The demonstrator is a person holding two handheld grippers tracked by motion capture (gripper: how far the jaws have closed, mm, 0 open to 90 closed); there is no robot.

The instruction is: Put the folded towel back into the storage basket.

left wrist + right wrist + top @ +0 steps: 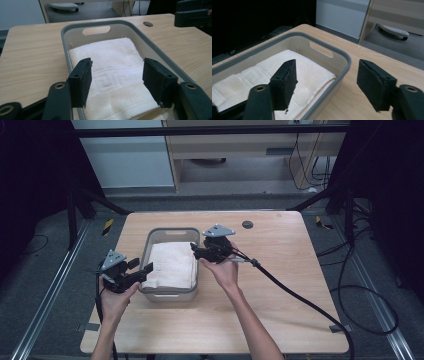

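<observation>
Folded white towel (171,265) lies flat inside the grey bin (170,294) on the wooden table (280,285). Left gripper (146,269) hangs over the bin's near-left rim, jaws spread and empty; towel lies below and ahead of its pads (81,81). Right gripper (196,251) sits at the bin's right wall, jaws likewise released, nothing between them; towel lies beneath its left jaw, and the bin rim runs under the gap.

Wooden table (280,285) (grey tub (170,295) on it)
</observation>
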